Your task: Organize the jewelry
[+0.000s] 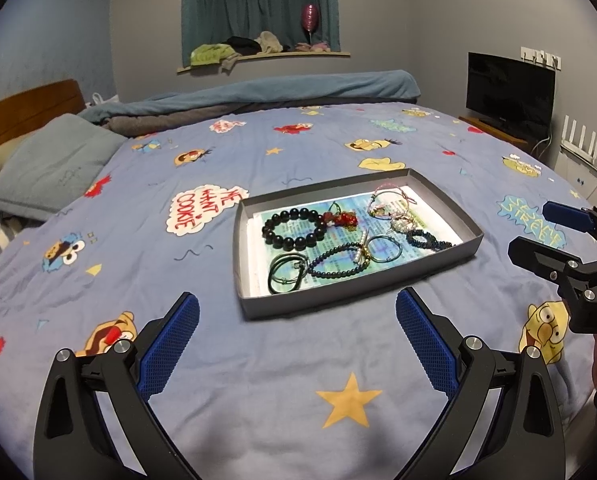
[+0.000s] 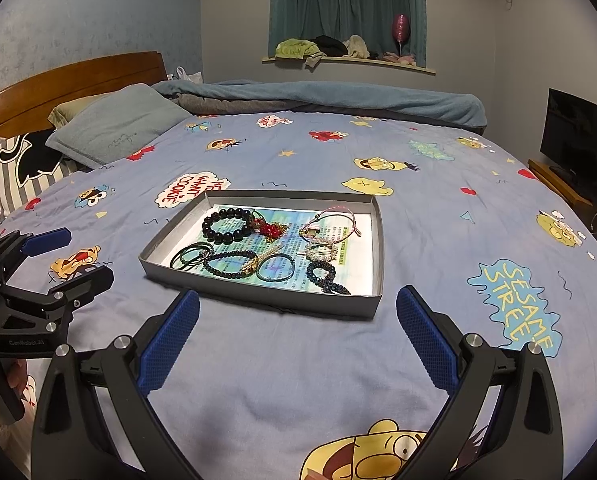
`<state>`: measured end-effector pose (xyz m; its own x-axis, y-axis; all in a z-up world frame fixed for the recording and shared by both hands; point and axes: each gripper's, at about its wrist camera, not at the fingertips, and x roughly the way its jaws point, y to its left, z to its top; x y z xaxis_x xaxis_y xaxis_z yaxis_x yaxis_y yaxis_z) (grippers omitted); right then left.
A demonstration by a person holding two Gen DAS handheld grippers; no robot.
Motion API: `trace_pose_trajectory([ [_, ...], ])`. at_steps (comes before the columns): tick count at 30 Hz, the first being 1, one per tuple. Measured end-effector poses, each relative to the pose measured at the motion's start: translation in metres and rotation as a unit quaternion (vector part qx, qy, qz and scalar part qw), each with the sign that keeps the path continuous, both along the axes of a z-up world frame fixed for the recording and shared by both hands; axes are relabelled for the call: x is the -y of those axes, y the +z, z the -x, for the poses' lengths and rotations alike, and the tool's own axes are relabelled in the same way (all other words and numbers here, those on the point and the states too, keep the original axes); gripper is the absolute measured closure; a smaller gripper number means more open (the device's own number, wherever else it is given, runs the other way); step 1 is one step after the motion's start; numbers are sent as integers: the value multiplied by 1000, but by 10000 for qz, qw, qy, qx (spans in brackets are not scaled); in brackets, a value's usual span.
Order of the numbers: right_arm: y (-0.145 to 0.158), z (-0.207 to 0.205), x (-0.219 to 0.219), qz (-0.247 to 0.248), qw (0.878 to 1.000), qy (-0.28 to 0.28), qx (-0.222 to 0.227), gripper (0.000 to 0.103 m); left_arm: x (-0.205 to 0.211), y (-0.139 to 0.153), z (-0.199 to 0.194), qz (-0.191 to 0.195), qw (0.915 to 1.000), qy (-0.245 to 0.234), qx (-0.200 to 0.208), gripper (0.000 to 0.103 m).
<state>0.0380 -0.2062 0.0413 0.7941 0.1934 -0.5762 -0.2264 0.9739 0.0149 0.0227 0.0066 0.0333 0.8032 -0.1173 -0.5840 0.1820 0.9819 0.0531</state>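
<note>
Hovering above the blue cartoon bedspread (image 1: 258,380), the left gripper (image 1: 297,336) has its blue-padded fingers spread wide and holds nothing. Ahead of it lies a shallow grey tray (image 1: 258,304) with the jewelry inside: a bracelet of big black beads (image 1: 294,229) at its left, green cord loops (image 1: 284,274) nearer, a red bead cluster (image 1: 344,220) toward the middle, and a dark braided band (image 1: 428,240) at the right. The right gripper (image 2: 297,334), near the tray's front edge, is likewise wide open and empty.
</note>
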Motion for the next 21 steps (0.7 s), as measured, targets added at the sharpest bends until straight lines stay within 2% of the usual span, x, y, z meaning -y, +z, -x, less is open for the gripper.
trace_pose_trajectory([
  [15, -2, -4, 2, -30, 10000, -8, -65, 6, -4, 0, -1, -124, 9998, -5, 124, 5],
  [21, -5, -6, 1, 13, 9999, 1, -108, 6, -3, -4, -7, -126, 9999, 20, -98, 5],
])
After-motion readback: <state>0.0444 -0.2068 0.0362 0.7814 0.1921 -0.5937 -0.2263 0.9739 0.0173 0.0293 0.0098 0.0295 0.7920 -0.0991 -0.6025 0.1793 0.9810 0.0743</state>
